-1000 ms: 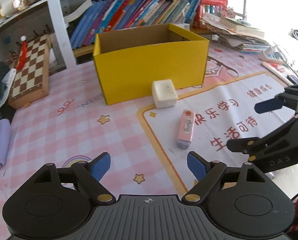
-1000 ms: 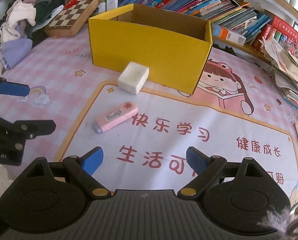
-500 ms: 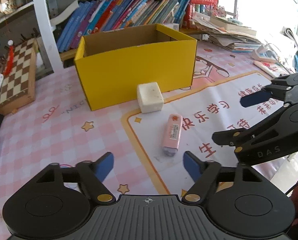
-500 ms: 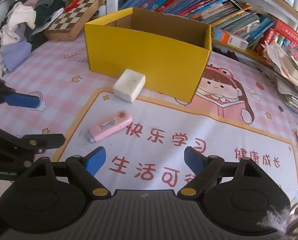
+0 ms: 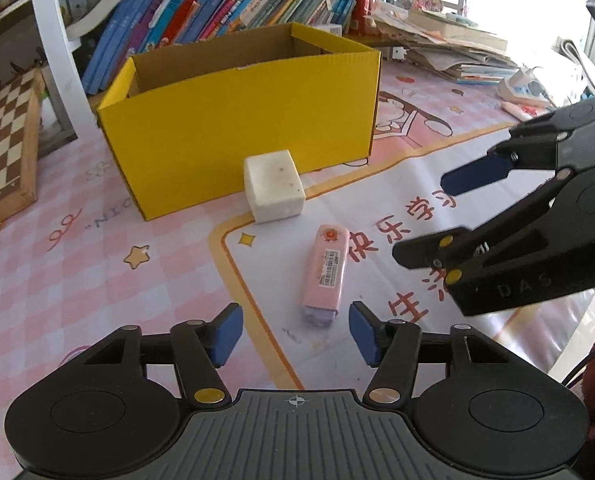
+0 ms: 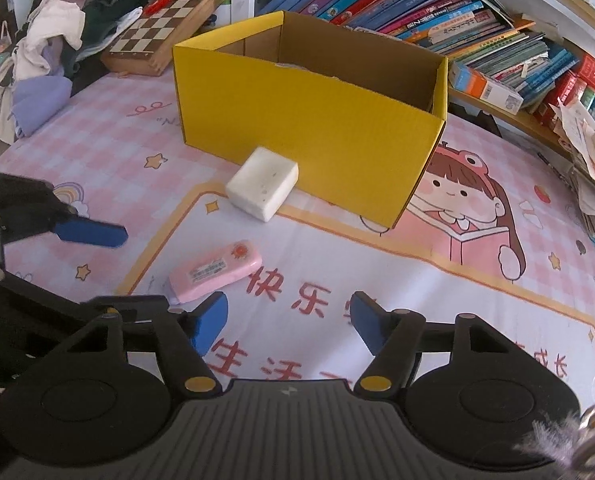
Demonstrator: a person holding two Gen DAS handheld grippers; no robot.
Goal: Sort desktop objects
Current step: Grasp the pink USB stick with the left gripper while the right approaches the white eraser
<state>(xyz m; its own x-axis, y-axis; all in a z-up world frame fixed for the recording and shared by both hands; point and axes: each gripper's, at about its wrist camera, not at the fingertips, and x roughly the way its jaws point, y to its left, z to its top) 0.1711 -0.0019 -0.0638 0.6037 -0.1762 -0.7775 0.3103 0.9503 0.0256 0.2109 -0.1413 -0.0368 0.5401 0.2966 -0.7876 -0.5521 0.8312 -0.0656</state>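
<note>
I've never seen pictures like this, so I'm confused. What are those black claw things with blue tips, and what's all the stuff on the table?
Those claws are grippers, tools a person holds, one in each hand. Each carries a camera, so each picture looks out along its own fingers. One view shows the left gripper, the other the right gripper. Both have just been closing a little, but nothing is between their pads; they hold nothing. On the pink mat lie a pink eraser and a white block, which sits against a yellow box. Books and a chessboard are behind.
</note>
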